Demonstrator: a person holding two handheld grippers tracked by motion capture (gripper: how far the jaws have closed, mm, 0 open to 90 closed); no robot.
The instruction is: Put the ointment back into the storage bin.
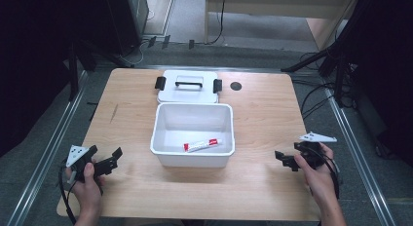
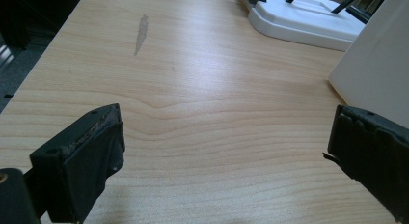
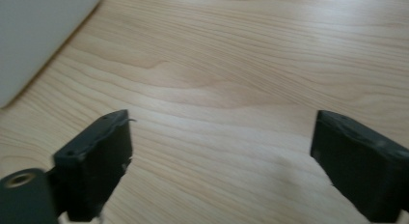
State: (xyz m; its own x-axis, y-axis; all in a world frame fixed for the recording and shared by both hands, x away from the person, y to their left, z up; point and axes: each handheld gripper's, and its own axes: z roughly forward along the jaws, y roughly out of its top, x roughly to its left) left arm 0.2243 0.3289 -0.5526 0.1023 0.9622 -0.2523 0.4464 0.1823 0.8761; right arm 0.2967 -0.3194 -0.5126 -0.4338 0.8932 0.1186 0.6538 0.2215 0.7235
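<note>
**Ana:** Start at the left. What is there?

**Ben:** The left gripper [image 1: 104, 160] sits near the table's [image 1: 263, 187] front left corner, in a hand. Its jaws are wide apart, and nothing is between them — just bare wood. It points toward the box, with a gap between them.

**Ana:** And in the middle?

**Ben:** A white box [image 1: 192, 160] with no top on. It stands in the middle of the table, a bit nearer the front edge. Inside it lies a tube of toothpaste [image 1: 202, 145], flat on the bottom, close to the front wall, red end to the left.

**Ana:** Where is the top of the box?

**Ben:** The lid [image 1: 188, 88] lies flat just behind the box, by the back edge of the table. It has a handle in the middle and a black clip at each end. I think it was put there so the box stays open and nothing is in the way.

**Ana:** What next, going right?

**Ben:** A small dark round hole [image 1: 236, 85] in the table, just right of the lid.

**Ana:** And at the right?

**Ben:** The right gripper [image 1: 285, 160] is near the front right corner, held low over the wood. Its jaws are apart too, and they hold nothing.

**Ana:** So what is left to do?

**Ben:** My guess — the tube is in, so the lid goes on next. Both grippers are free for that.
</note>
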